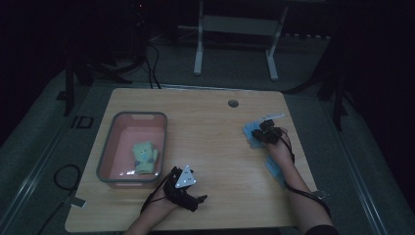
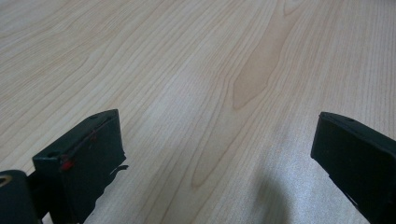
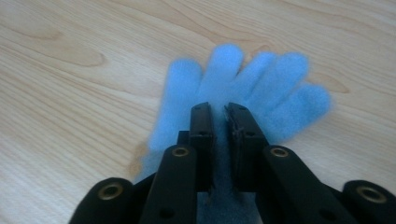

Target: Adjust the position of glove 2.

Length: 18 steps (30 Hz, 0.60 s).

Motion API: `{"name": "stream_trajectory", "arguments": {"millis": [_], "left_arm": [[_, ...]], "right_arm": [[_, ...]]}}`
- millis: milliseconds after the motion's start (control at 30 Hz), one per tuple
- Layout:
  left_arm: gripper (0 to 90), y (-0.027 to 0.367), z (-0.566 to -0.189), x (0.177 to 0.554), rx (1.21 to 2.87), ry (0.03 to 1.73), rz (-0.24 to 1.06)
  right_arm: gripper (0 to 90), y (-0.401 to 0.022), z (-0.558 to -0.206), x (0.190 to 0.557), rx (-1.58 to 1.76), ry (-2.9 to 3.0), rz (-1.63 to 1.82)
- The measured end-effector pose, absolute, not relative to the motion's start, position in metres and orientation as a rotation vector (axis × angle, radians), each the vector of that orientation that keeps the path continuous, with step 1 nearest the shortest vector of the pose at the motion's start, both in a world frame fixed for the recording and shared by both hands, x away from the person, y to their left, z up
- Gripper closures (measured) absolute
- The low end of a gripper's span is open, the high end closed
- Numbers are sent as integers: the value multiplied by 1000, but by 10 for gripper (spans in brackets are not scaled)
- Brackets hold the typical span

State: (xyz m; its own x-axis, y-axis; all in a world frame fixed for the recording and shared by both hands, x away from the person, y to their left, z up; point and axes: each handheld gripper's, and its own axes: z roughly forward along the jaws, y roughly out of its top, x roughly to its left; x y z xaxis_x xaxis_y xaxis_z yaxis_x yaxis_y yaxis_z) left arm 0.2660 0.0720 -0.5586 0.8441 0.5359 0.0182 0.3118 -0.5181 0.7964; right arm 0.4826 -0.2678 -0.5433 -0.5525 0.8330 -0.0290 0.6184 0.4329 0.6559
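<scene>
**Blue fleece glove pinched, green one already binned**

Blue and fuzzy, that's the glove (image 3: 243, 93) the right gripper (image 3: 219, 114) has hold of. It lies flat on the pale wood desk (image 1: 215, 132) over at the person's right, fingers fanned out away from the gripper, and the jaws are squeezed nearly together with a fold of the palm fabric caught between them. Looks like soft knit or fleece, floppy stuff, so I'd guess it'll dangle once it comes off the desk.

From the high view, the same glove (image 1: 254, 134) sits well apart from the pink bin (image 1: 110, 147) with the grey rim at the left side of the desk. There's already a pale green glove (image 1: 145, 156) lying inside that bin. There's also another bit of blue (image 1: 275, 169) on the desk just beside the right forearm, can't tell what it is.

The left gripper (image 1: 185, 188) hangs near the front edge close to the bin, jaws spread wide with just bare wood grain between them.

So my read: one glove sorted, grab on the blue one made, and the lift, carry across and drop into the bin are left.
</scene>
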Motion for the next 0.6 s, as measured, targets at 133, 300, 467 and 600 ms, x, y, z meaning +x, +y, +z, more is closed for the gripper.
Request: {"name": "stream_trajectory", "arguments": {"millis": [133,300,467,600], "left_arm": [[28,72,-559,266,2158,614,334],[28,72,-559,266,2165,614,336],[28,71,-559,266,2166,614,338],[28,72,-559,266,2162,614,340]], "right_arm": [[854,-266,-540,478,1272,2332,891],[867,-258,-527,465,1280,2321,917],[871,-244,-506,445,1273,2291,963],[872,-230,-486,424,1253,2257,1005]]}}
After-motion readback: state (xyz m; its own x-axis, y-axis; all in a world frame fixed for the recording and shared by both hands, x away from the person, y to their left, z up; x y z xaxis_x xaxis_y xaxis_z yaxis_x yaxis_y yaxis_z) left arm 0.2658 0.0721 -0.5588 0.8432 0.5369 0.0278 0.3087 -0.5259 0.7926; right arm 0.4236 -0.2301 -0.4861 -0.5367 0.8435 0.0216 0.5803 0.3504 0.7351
